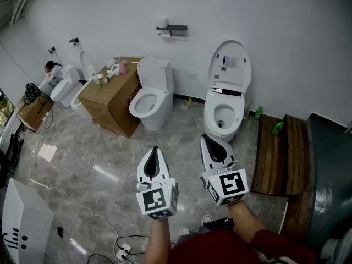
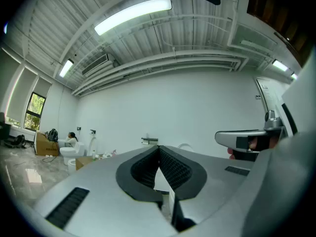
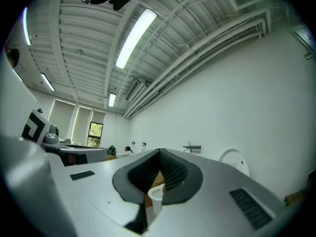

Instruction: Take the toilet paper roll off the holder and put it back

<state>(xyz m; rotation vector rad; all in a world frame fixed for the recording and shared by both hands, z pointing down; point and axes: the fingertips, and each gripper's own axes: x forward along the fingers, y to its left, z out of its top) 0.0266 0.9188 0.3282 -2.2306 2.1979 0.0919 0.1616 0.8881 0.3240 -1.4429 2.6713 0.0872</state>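
A dark toilet paper holder (image 1: 172, 31) is fixed high on the white far wall, with a white roll (image 1: 163, 23) at its left end. It also shows small in the left gripper view as the holder (image 2: 149, 141) and in the right gripper view as the holder (image 3: 192, 147). My left gripper (image 1: 154, 149) and my right gripper (image 1: 204, 138) are held side by side over the floor, far short of the wall. Both are shut with nothing between their jaws. From their own cameras, the left gripper (image 2: 159, 147) and right gripper (image 3: 159, 152) have their tips meeting.
Two white toilets stand against the wall, one (image 1: 151, 95) left of centre and one with a raised lid (image 1: 225, 95) under the right gripper's line. A cardboard box (image 1: 110, 99) with small items, a wooden bench (image 1: 280, 153), floor cables (image 1: 118, 246) and a person (image 1: 52, 73) far left.
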